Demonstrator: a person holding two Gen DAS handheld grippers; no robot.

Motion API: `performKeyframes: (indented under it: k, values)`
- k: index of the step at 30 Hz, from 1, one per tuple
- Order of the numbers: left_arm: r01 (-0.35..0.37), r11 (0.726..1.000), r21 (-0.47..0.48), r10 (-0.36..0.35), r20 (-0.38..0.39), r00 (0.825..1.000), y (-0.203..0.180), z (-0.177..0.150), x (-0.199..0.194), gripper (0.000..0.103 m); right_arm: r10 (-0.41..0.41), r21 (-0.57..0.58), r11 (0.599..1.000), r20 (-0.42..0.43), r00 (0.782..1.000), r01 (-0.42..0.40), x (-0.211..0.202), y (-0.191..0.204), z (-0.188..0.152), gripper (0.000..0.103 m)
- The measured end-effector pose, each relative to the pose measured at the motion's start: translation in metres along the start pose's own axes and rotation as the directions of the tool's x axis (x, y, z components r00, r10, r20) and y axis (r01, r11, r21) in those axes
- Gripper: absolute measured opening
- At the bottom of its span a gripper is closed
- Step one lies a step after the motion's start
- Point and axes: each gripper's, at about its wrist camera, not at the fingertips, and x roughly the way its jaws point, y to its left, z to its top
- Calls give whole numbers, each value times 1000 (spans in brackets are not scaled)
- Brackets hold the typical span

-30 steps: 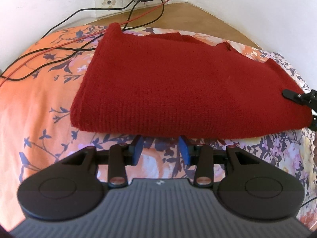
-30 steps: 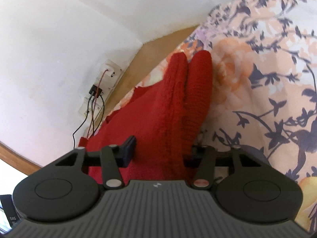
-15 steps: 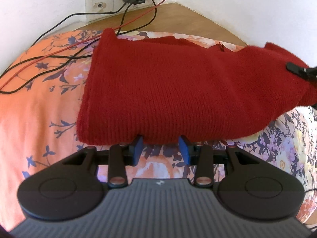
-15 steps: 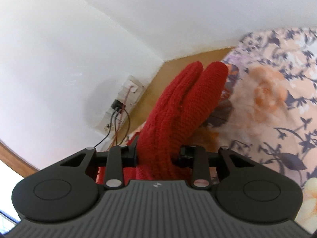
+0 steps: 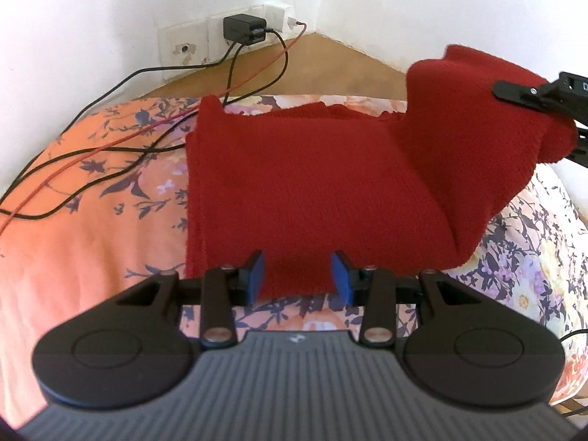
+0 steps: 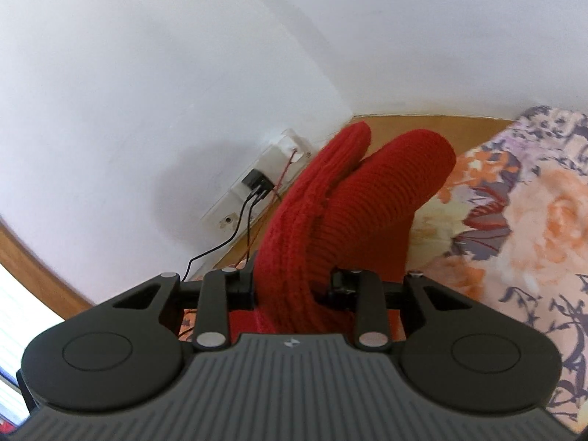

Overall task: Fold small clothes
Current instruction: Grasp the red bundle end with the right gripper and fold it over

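Note:
A red knit garment [image 5: 312,183] lies folded on the floral bedsheet [image 5: 92,220]. Its right end is lifted off the bed, and my right gripper [image 5: 540,99] hangs at the right edge of the left wrist view, shut on that end. In the right wrist view the bunched red garment [image 6: 349,213] stands up from between the right gripper's [image 6: 294,286] fingers. My left gripper [image 5: 297,275] is open at the garment's near hem, and the hem lies in the gap between the blue pads [image 5: 255,272] without being pinched.
Wall sockets with a black charger [image 5: 244,31] sit at the back. Black and red cables [image 5: 110,143] trail across the sheet left of the garment. A wooden ledge [image 5: 330,62] runs between bed and white walls. The sheet drops away at the right.
My right gripper has lifted the garment's right end up off the bed and carried it leftward. The left gripper has moved in, so the hem now lies between its open pads.

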Motion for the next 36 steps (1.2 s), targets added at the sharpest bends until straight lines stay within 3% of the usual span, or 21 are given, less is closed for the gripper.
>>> performKeyframes:
  k: [8,16,20,24,29,36]
  values:
    - [12,1000,-12,-12,-5,1000,17,-4,1,42,-16,-114,993,-86,996,6,36,38,-15,35]
    - [27,999,-30,-27,-11,1000,35,-10,2,42,-124,-277,958,-152,981,78,79,79,-48,37]
    - [50,998,-32,-50,-8,999,41,-12,1,42,-145,-310,947,-178,973,84,97,93,-59,53]
    - [66,997,-32,-66,-4,998,46,-14,0,42,-148,-336,939,-195,970,75,110,102,-70,57]
    - [87,996,-24,-87,-4,996,49,-15,-1,42,-177,-388,916,-170,969,100,115,110,-78,63]
    - [106,994,-6,-106,-9,994,50,-16,-1,42,-183,-371,920,-128,975,124,100,121,-79,63]
